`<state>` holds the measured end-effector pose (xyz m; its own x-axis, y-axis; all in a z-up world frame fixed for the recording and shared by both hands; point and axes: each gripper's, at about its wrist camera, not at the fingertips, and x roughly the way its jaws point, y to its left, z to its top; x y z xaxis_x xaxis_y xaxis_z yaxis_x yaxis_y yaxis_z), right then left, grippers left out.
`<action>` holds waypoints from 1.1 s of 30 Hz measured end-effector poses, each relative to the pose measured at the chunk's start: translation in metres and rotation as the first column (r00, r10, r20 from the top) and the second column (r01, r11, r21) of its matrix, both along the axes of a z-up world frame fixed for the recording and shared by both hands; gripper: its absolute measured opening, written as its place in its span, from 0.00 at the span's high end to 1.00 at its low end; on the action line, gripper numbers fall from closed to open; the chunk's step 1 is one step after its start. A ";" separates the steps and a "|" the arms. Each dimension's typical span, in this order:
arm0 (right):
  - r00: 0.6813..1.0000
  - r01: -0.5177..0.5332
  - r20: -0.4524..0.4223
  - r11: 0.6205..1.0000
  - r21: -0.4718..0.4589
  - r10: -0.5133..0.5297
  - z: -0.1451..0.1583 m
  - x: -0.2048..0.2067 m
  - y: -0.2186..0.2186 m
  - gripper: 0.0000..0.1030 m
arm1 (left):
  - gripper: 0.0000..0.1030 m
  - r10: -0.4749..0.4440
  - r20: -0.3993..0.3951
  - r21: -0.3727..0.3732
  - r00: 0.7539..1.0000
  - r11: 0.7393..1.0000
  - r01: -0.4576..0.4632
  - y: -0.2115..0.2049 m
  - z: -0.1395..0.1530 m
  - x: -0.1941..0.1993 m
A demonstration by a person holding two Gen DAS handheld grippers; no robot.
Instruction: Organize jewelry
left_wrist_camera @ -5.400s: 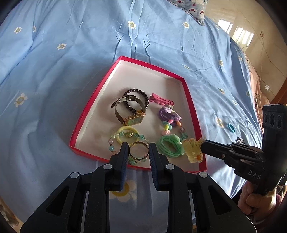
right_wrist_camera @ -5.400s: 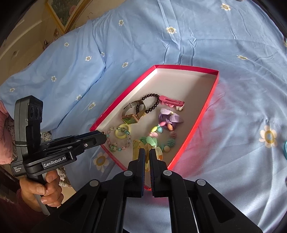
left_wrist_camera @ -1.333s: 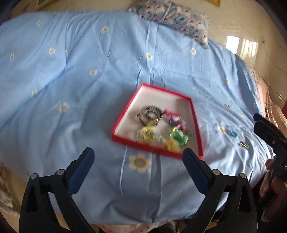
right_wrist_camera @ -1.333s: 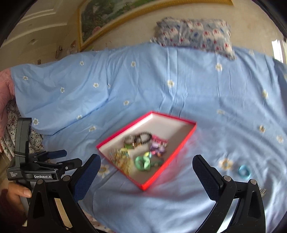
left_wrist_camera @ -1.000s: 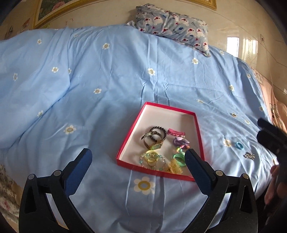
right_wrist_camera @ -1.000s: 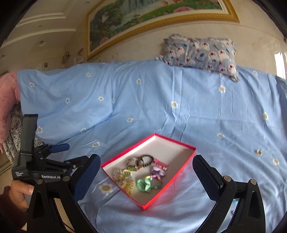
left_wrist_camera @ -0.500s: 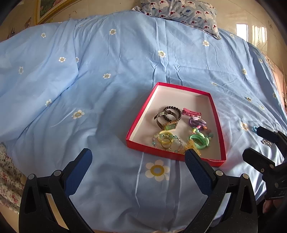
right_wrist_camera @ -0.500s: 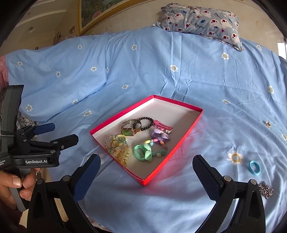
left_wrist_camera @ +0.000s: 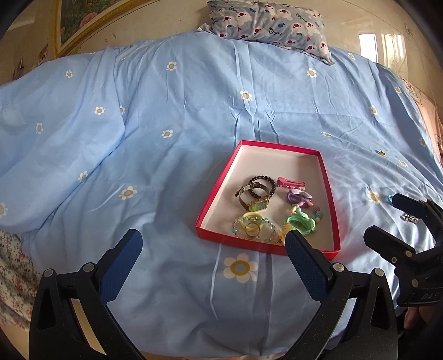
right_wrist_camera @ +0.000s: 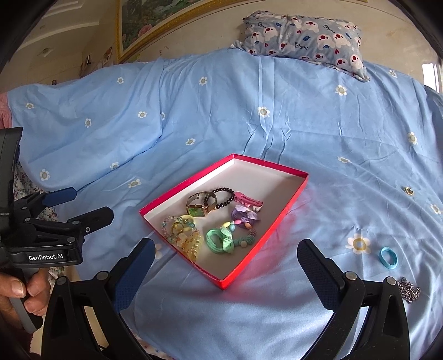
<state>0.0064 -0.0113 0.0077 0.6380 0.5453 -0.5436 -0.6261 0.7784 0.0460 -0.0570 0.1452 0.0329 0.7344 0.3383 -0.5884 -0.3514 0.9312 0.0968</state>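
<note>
A red tray (left_wrist_camera: 218,182) (right_wrist_camera: 270,232) lies on the blue bedspread. It holds a gold watch (left_wrist_camera: 256,203), a dark bead bracelet (left_wrist_camera: 263,180), a pink clip (right_wrist_camera: 247,200), a green scrunchie (right_wrist_camera: 218,241), a yellow claw clip (right_wrist_camera: 191,243) and a gold ring (right_wrist_camera: 177,228). To the tray's right, a blue hair tie (right_wrist_camera: 387,257), a silver chain piece (right_wrist_camera: 408,289) and a small gold piece (right_wrist_camera: 408,190) lie on the cover. My left gripper (left_wrist_camera: 213,241) is wide open and empty, short of the tray's near-left corner. My right gripper (right_wrist_camera: 225,249) is likewise open and empty, in front of the tray.
A patterned pillow (right_wrist_camera: 301,33) sits at the head of the bed under a framed painting (right_wrist_camera: 144,25). A hand (right_wrist_camera: 16,293) holds the left gripper's handle at the bed's near edge. Open bedspread surrounds the tray.
Earlier the left gripper was narrowed around the gold ring and the right on the yellow claw clip at the tray. Both now lie in the tray; both grippers have opened wide and pulled back.
</note>
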 end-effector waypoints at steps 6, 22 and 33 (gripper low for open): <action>1.000 0.010 0.014 1.000 0.004 -0.010 0.003 -0.002 -0.002 0.00 | 0.00 -0.004 0.000 0.008 1.000 1.000 0.004 -0.003 0.002 0.000; 1.000 0.003 0.001 1.000 -0.002 -0.003 0.000 -0.004 0.001 0.00 | 0.00 -0.005 0.002 0.008 1.000 1.000 0.005 -0.004 0.002 -0.002; 1.000 0.003 0.001 1.000 -0.004 -0.003 -0.001 -0.005 0.002 0.00 | 0.00 -0.008 0.004 0.009 1.000 1.000 0.008 -0.006 0.001 -0.004</action>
